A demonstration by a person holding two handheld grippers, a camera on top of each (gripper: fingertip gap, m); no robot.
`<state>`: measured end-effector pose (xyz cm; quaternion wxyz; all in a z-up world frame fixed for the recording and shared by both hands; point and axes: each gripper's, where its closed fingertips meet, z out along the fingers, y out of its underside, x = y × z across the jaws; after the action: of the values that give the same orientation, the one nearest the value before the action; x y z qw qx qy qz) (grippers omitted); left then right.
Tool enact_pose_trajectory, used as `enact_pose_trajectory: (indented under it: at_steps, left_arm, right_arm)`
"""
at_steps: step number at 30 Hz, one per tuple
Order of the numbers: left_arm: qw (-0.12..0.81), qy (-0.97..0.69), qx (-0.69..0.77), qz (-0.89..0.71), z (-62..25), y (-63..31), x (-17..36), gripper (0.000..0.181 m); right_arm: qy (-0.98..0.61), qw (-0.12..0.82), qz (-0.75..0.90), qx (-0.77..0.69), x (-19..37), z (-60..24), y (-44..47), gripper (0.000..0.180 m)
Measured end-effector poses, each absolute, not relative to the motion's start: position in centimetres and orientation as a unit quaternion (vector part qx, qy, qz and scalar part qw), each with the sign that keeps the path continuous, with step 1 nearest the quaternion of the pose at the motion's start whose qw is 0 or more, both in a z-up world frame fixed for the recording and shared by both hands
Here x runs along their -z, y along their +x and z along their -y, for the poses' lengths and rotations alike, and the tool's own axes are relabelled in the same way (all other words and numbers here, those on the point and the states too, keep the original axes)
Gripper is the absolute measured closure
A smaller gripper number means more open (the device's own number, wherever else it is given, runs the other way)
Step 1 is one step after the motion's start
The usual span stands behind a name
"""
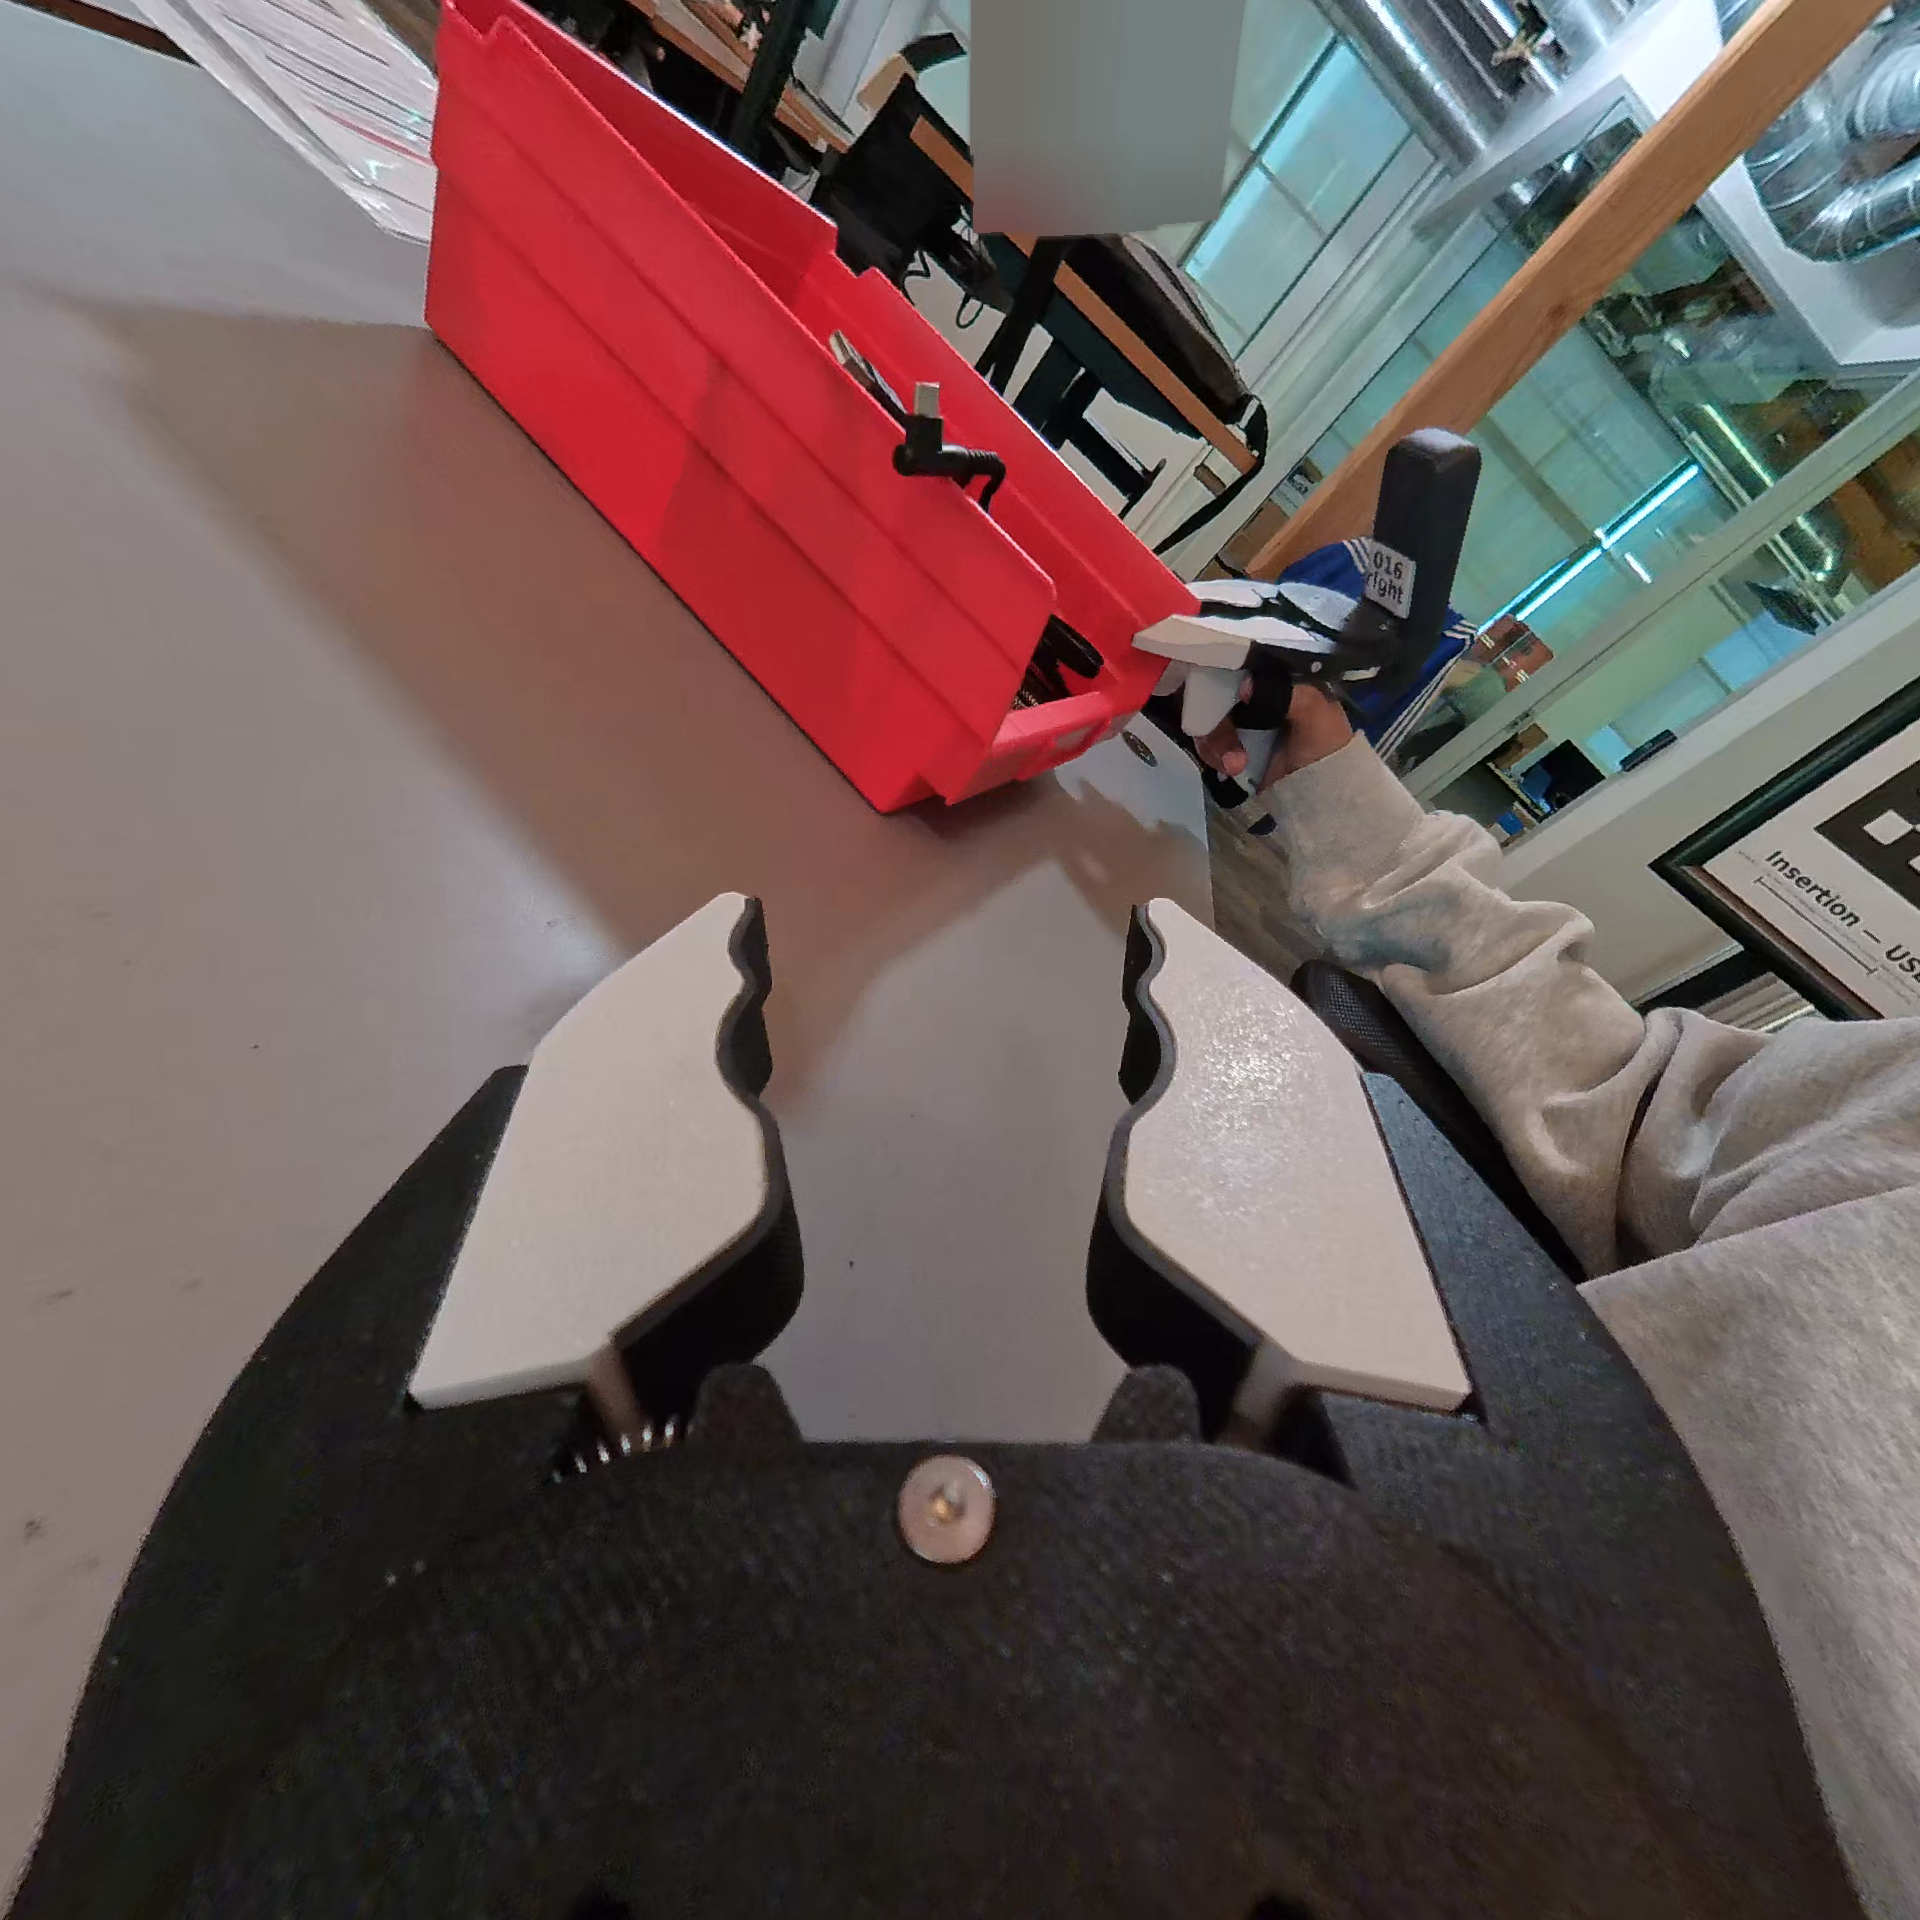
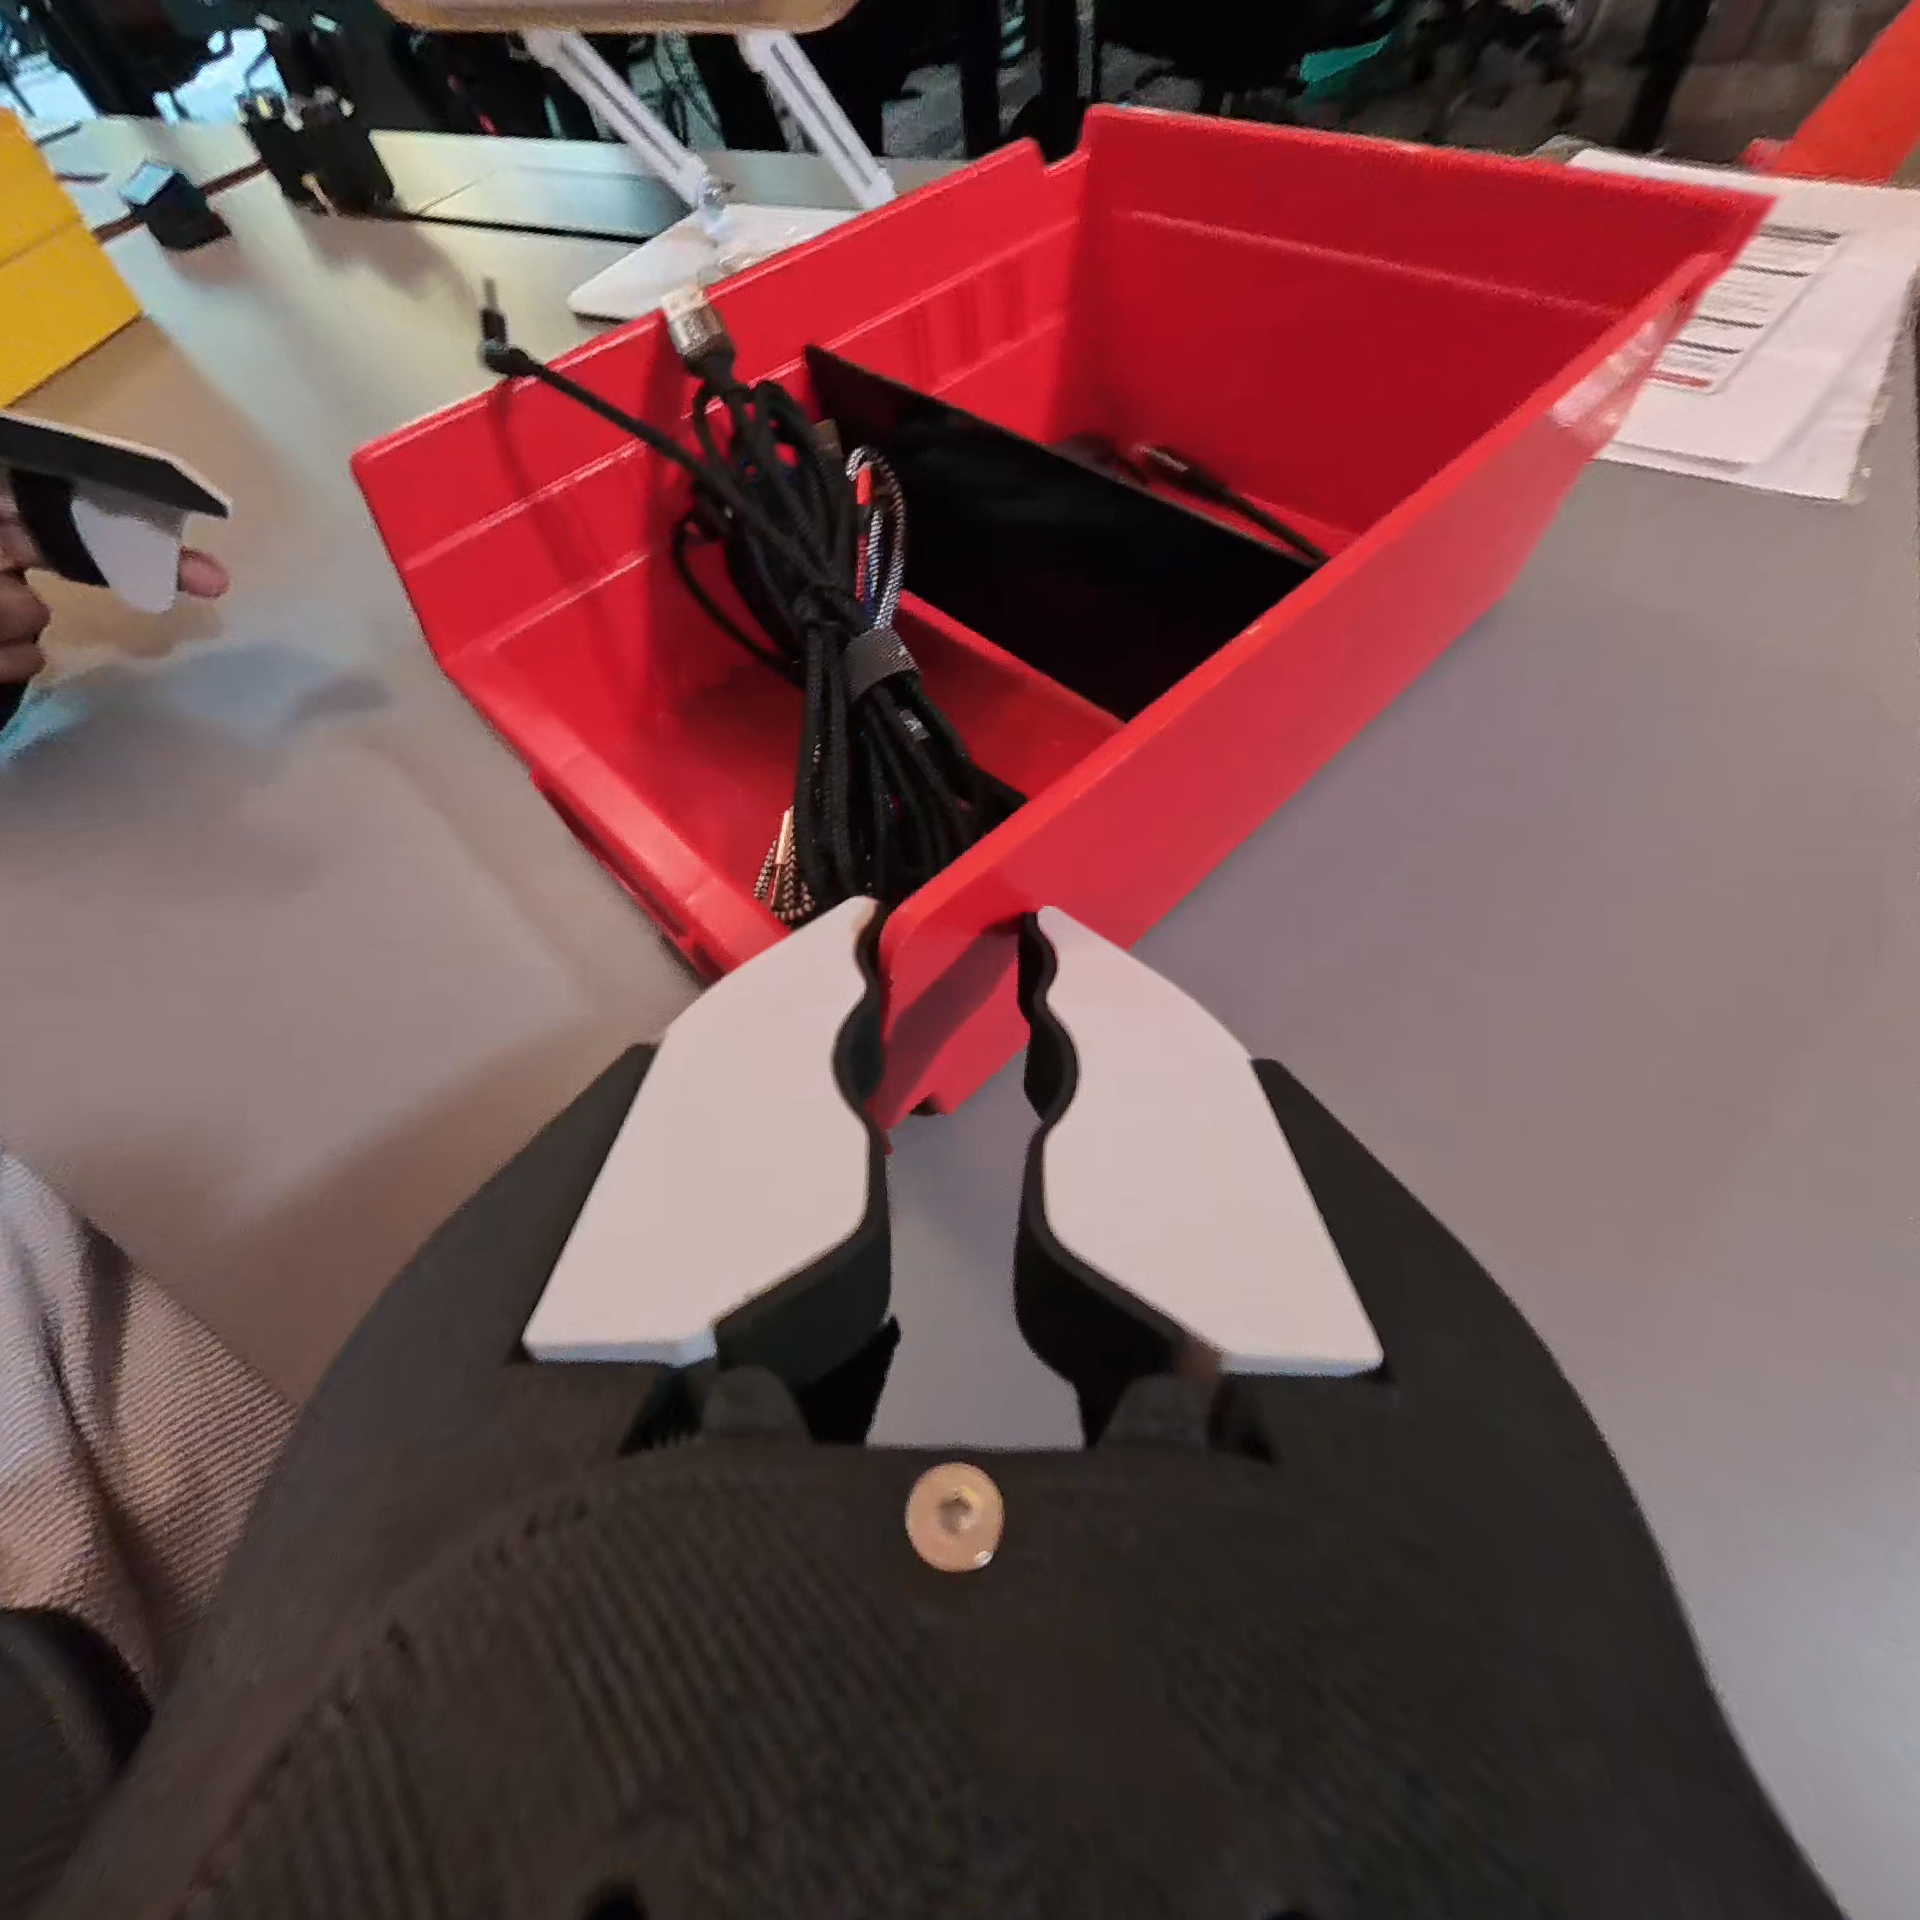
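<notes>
A red plastic bin [image 2: 1351, 343] stands on the grey table [image 2: 1558, 935]. A black divider [image 2: 1039, 551] splits it, and a bundle of black braided cables [image 2: 852, 665] lies in the near part. My right gripper [image 2: 951, 920] has its jaws narrowed astride the bin's near corner wall, one finger inside and one outside, shut on it. It also shows in the left wrist view [image 1: 1184, 665] at the bin's [image 1: 665, 416] end. My left gripper [image 1: 945, 904] is open and empty above bare table, apart from the bin. It also shows at the left edge of the right wrist view [image 2: 114, 499].
A yellow box [image 2: 52, 270] and a white stand [image 2: 707, 239] sit beyond the bin. Printed sheets [image 2: 1766, 343] lie to its right. A cable plug [image 1: 925, 416] sticks up over the bin's rim. A grey sleeve [image 1: 1507, 987] and a framed sign [image 1: 1818, 883] are to the right. There is about 30 cm between the tips of the two grippers.
</notes>
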<state>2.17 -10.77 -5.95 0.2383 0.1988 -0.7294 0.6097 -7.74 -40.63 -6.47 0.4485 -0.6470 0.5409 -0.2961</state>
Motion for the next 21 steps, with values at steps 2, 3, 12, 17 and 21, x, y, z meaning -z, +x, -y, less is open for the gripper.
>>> enact_pose_trajectory:
  at_steps: [2, 3, 12, 17, 21]
  left_arm:
    - [0.241, 0.200, -0.609, 0.729, 10.8, 2.2, 6.0, 0.113]
    - [0.242, 0.201, -0.608, 0.729, 10.8, 2.2, 6.1, 0.113]
    - [0.251, 0.202, -0.603, 0.730, 10.8, 2.2, 6.4, 0.113]
    - [0.240, 0.205, -0.604, 0.732, 10.7, 2.5, 6.4, 0.113]
    - [0.228, 0.198, -0.601, 0.740, 10.7, 2.4, 6.6, 0.112]
  right_arm:
    - [-0.655, 0.445, -0.537, 0.290, 6.5, 40.3, -7.8, 0.155]
    - [-0.654, 0.449, -0.538, 0.284, 6.6, 40.3, -7.9, 0.155]
    - [-0.585, 0.495, -0.492, 0.414, 3.8, 42.5, -6.9, 0.150]
    - [-0.500, 0.521, -0.482, 0.497, -0.5, 44.1, -7.5, 0.116]
    - [-0.448, 0.556, -0.534, 0.453, -0.3, 44.3, -6.5, 0.088]
